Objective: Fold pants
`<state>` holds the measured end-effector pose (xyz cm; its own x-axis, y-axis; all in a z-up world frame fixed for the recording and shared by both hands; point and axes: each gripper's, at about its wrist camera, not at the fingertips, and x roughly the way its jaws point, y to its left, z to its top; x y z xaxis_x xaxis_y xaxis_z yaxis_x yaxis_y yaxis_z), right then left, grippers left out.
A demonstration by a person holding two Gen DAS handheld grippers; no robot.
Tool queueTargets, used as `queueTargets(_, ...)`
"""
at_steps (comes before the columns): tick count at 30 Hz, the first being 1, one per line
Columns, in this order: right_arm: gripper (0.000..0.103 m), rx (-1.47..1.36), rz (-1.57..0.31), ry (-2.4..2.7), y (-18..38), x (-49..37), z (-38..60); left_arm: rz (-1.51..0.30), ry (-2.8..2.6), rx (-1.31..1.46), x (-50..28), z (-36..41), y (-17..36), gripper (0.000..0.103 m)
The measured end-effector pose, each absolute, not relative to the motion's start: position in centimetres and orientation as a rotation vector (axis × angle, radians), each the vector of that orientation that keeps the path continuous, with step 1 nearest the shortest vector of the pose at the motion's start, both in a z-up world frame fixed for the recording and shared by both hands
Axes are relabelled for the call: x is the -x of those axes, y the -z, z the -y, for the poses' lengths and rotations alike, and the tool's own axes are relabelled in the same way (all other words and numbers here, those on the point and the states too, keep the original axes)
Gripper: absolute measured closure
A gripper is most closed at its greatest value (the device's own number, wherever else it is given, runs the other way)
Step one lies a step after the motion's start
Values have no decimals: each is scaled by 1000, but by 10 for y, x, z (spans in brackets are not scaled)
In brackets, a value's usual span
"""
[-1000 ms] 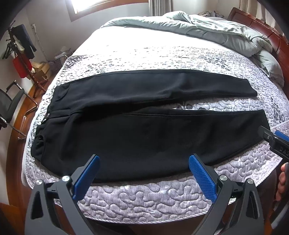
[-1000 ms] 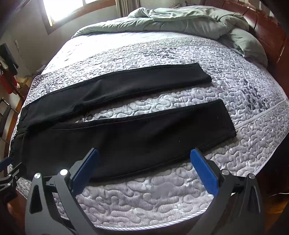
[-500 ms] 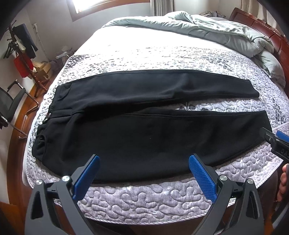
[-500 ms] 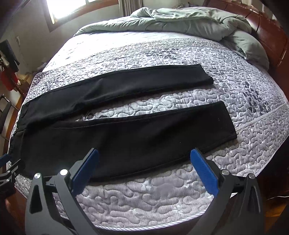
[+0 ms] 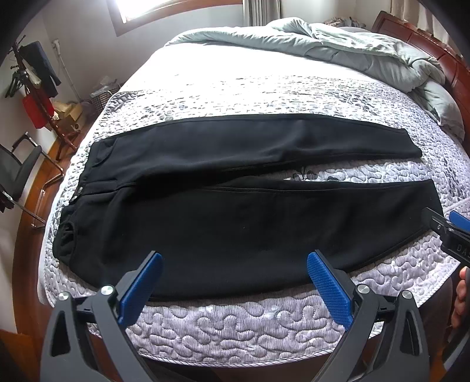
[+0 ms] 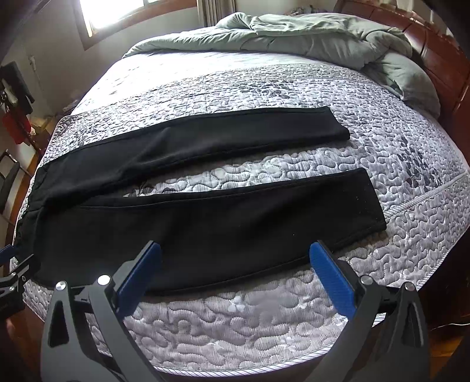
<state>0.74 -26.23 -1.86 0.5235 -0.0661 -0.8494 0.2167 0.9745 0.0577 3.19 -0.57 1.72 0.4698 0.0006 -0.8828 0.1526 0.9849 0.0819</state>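
Both grippers have crept a little closer to the bed, where the black pants lie flat with legs apart, and the left gripper and right gripper hang above the near edge with jaws wide apart, probably ready to grab it.

In the left wrist view the right tool is cut off by the right edge, so whether its fingers stand apart cannot be told there; the hand behind it shows only as fingertips. In the right wrist view the left tool is likewise clipped at the left edge. The window is blown out to white. The clutter on the rack is too small to identify.
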Motion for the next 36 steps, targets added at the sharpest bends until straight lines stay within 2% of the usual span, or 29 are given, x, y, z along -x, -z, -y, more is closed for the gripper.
queueTargets(36,3,-164,-1029,166,29,-10,263,-1096,84,-168,-36,8,-12,4)
